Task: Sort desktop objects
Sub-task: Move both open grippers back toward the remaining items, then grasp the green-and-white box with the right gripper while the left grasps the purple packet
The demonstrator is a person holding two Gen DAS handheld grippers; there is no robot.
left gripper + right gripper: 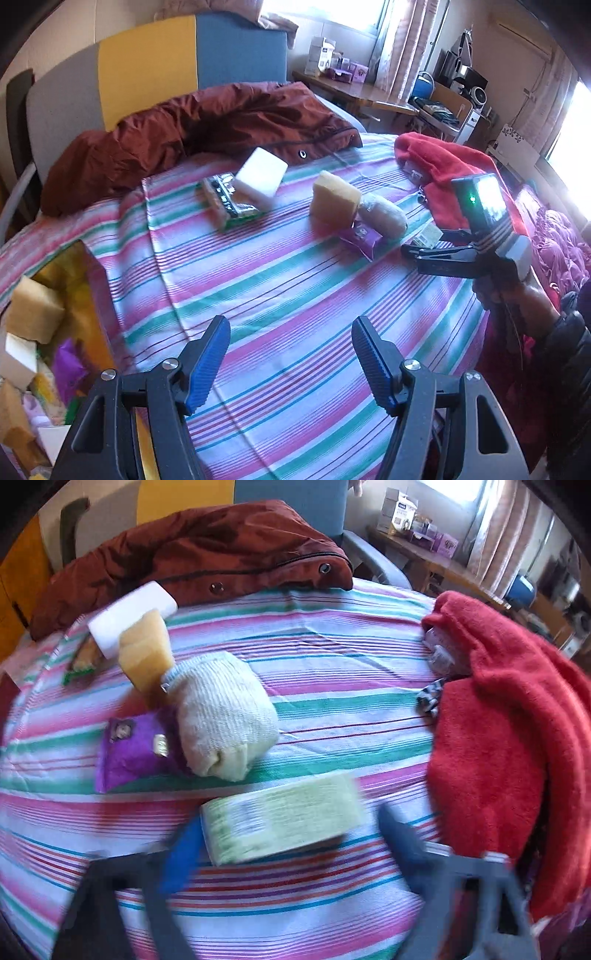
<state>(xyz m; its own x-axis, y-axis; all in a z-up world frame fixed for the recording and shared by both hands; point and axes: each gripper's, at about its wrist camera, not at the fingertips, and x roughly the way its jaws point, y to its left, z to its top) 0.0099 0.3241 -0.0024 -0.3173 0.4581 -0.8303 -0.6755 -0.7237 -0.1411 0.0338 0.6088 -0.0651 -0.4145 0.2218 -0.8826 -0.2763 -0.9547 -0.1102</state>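
Observation:
My left gripper (pixel 291 325) hangs open over bare striped cloth (pixel 280 280), nothing between its blue pads. On the cloth lie a white foam block (pixel 260 177), a green snack packet (pixel 229 203), a yellow sponge (pixel 334 201), a rolled cream cloth (pixel 382 216) and a purple packet (pixel 364 238). A hand holds my right gripper (pixel 421 242) at the right. In the blurred right wrist view, my right gripper (pixel 288 819) straddles a pale green packet (pixel 280 819). Its jaws stand apart, a sliver of cloth showing by the right finger. Beyond lie the cream roll (pixel 225 716), purple packet (pixel 136 746) and sponge (pixel 146 653).
A yellow box (pixel 92 280) at the left edge holds a sponge (pixel 33 310) and other items. A brown jacket (pixel 207 125) lies along the back. A red towel (pixel 509 720) is heaped at the right, with small items tucked at its edge.

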